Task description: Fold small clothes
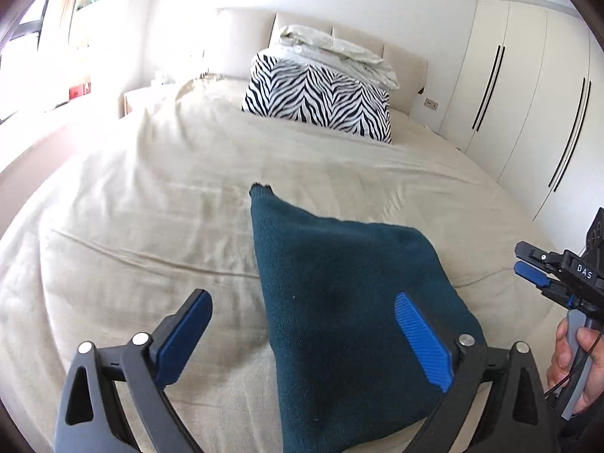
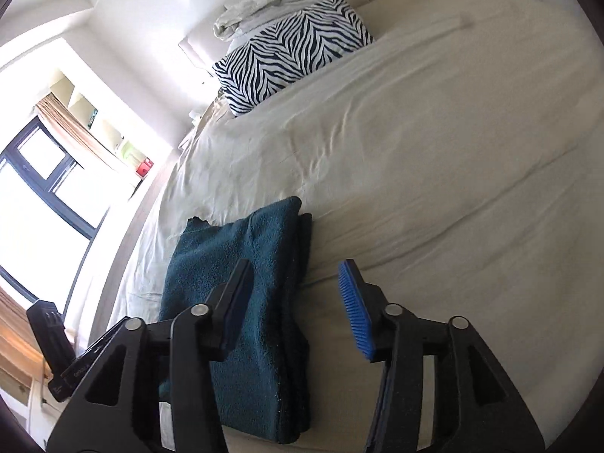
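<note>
Left gripper (image 1: pixel 302 336) spread wide at the bottom of the frame, nothing between its pads. The folded teal knit sweater (image 1: pixel 339 294) lies flat on the beige bedspread (image 1: pixel 132 226), lower centre. Right gripper (image 2: pixel 298 309) parted too, gripping nothing, the sweater just under its left finger. Zebra-print pillow (image 1: pixel 321 102) sits upper centre, with what looks like crumpled white bedding (image 1: pixel 339 49) on top.

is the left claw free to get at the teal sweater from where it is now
Probably yes. The left claw stands open with nothing between its pads, and the folded teal sweater lies right ahead of it on the bed. Nothing sits on or in front of it.
</note>
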`<state>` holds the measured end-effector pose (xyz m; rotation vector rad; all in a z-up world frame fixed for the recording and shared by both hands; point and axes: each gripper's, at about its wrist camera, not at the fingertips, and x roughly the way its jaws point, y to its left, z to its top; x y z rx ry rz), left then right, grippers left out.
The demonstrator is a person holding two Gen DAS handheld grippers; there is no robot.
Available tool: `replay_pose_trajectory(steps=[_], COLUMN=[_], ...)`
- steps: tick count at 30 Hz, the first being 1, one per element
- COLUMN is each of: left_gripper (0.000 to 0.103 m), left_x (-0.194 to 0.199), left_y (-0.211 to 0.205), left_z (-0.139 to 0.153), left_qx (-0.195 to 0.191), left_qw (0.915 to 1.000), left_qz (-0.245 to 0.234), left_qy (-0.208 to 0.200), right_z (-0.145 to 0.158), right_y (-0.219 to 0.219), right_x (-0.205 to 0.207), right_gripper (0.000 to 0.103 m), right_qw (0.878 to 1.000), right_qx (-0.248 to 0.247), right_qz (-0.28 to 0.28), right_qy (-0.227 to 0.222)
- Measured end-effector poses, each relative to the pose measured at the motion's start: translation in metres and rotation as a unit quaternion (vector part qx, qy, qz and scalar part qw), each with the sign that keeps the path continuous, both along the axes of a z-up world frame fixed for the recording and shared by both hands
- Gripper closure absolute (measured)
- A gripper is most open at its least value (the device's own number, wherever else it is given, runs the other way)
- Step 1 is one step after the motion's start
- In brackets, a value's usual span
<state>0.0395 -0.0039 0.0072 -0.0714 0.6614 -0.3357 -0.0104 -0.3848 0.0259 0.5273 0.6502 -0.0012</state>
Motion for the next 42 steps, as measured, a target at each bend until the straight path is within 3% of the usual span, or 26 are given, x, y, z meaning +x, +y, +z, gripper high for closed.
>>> replay_pose_trajectory(steps=[4, 7, 9, 11, 14, 18, 23, 28, 30, 36, 42], left_gripper=[0.000, 0.000, 0.000, 0.000, 0.000, 0.000, 0.000, 0.000, 0.000, 0.000, 0.000], left_x=[-0.037, -0.060, -0.075, -0.084, -0.084, -0.087, -0.088, -0.078, -0.073, -0.065, -0.062], left_y=[-0.006, -0.008, -0.007, -0.004, -0.001, -0.001, -0.004, -0.008, -0.006, -0.003, -0.003], left_z=[0.046, 0.080, 0.097, 0.110, 0.116, 0.106, 0.077, 0.044, 0.033, 0.007, -0.007], left_qx=[0.039, 0.071, 0.088, 0.095, 0.092, 0.103, 0.110, 0.132, 0.124, 0.126, 0.123], left_qw=[0.9933, 0.9820, 0.9748, 0.9729, 0.9779, 0.9790, 0.9851, 0.9864, 0.9887, 0.9874, 0.9868], left_qz=[0.040, 0.055, 0.061, 0.080, 0.082, 0.095, 0.094, 0.092, 0.085, 0.084, 0.080], left_qy=[-0.102, -0.166, -0.196, -0.195, -0.169, -0.148, -0.092, -0.035, -0.006, 0.045, 0.070], right_z=[0.063, 0.105, 0.127, 0.146, 0.164, 0.174, 0.160, 0.106, 0.083, 0.025, 0.003], right_y=[0.029, 0.049, 0.057, 0.058, 0.060, 0.078, 0.099, 0.099, 0.097, 0.090, 0.088], right_x=[-0.039, -0.058, -0.070, -0.079, -0.090, -0.108, -0.111, -0.093, -0.086, -0.065, -0.058], right_gripper=[0.005, 0.002, 0.000, 0.000, 0.000, 0.000, 0.000, 0.000, 0.000, 0.000, 0.000], right_qw=[0.987, 0.967, 0.959, 0.961, 0.967, 0.965, 0.968, 0.987, 0.990, 0.987, 0.982], right_qx=[-0.122, -0.191, -0.207, -0.183, -0.141, -0.148, -0.173, -0.124, -0.124, -0.151, -0.161], right_qz=[-0.025, -0.030, -0.027, -0.015, -0.013, -0.012, 0.017, 0.027, 0.016, 0.002, 0.001], right_qy=[-0.105, -0.169, -0.192, -0.208, -0.212, -0.214, -0.181, -0.097, -0.060, 0.061, 0.103])
